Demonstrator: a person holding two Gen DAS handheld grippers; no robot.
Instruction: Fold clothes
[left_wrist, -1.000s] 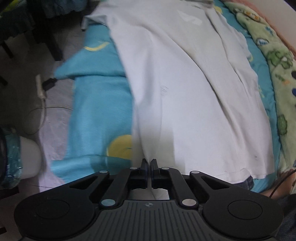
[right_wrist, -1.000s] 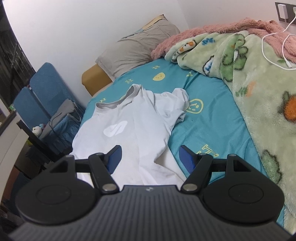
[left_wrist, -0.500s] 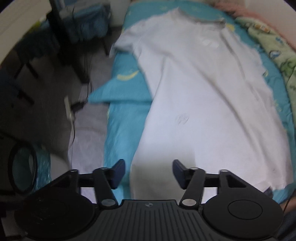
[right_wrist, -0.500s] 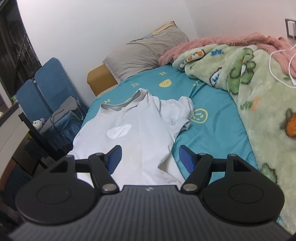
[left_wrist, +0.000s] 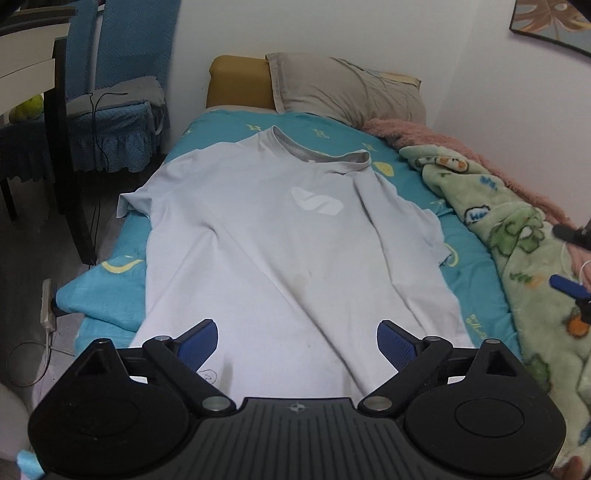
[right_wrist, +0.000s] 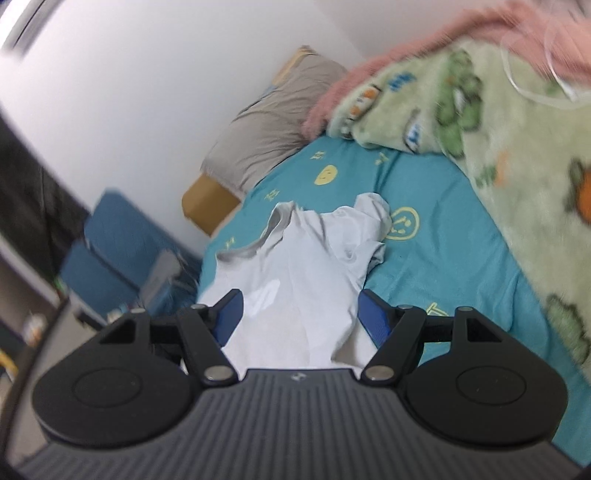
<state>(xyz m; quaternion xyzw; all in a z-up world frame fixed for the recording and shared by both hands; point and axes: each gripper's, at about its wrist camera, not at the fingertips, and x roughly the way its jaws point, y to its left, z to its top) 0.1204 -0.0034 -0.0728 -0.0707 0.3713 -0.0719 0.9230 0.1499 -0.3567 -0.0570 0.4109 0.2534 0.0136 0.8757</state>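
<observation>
Covering most of the teal smiley bedsheet (left_wrist: 229, 125), the white T-shirt (left_wrist: 280, 251) lies front-up, collar toward the grey pillow (left_wrist: 343, 88), presumably spread flat so folding can start. The green cartoon blanket (left_wrist: 517, 236) is bunched along the wall side, probably to keep it clear. Both the left gripper (left_wrist: 297, 338) and right gripper (right_wrist: 300, 314) hover over the shirt, spread wide, gripping nothing.

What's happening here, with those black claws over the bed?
A person is holding a claw in each hand to fold a white T-shirt that lies spread face-up on the teal bedsheet, collar toward the pillow. The left claw and the right claw are both open, holding nothing. One sleeve is bunched up. No fold has been made yet.
</observation>
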